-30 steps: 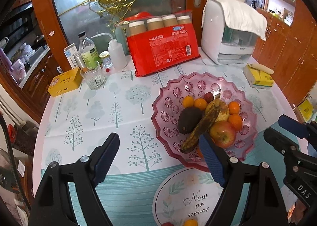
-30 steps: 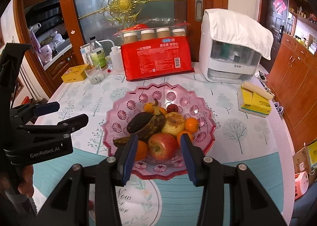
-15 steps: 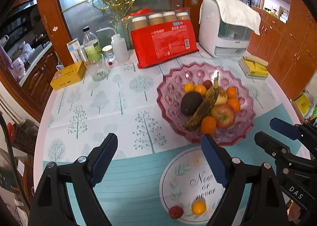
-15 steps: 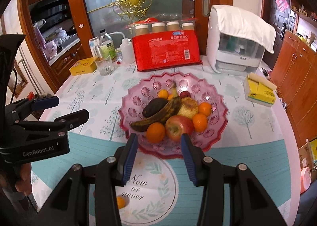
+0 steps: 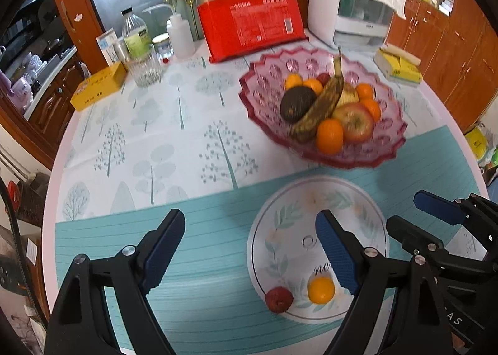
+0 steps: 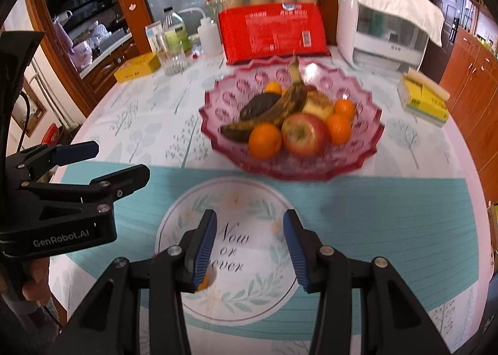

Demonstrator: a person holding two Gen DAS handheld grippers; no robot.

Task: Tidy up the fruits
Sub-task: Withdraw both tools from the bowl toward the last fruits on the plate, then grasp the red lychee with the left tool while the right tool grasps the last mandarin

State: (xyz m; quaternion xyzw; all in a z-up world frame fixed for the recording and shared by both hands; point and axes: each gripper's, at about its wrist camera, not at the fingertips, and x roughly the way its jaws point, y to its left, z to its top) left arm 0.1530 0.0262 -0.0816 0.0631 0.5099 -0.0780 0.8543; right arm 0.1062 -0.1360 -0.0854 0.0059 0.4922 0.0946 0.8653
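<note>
A pink glass fruit bowl point(image 5: 264, 96) point(image 6: 214, 134) holds a dark banana point(image 5: 323, 99), an avocado point(image 5: 297, 102), an apple point(image 5: 354, 123) and several small oranges. Near the table's front edge a loose orange point(image 5: 321, 289) and a small red fruit point(image 5: 279, 299) lie on the round printed patch of the cloth. My left gripper point(image 5: 249, 249) is open and empty, just above and left of them. My right gripper point(image 6: 250, 249) is open and empty; the orange point(image 6: 204, 285) peeks out beside its left finger.
At the back stand a red snack pack point(image 5: 252, 28), a white appliance point(image 5: 348, 12), bottles point(image 5: 133, 34), a glass point(image 5: 144, 65) and a yellow box point(image 5: 98, 85). A yellow pack point(image 5: 398, 67) lies right of the bowl. The table edge curves close at the front.
Both grippers have pulled back from the bowl toward the table's front edge. The loose orange and red fruit have come into view below them. Both stay open.
</note>
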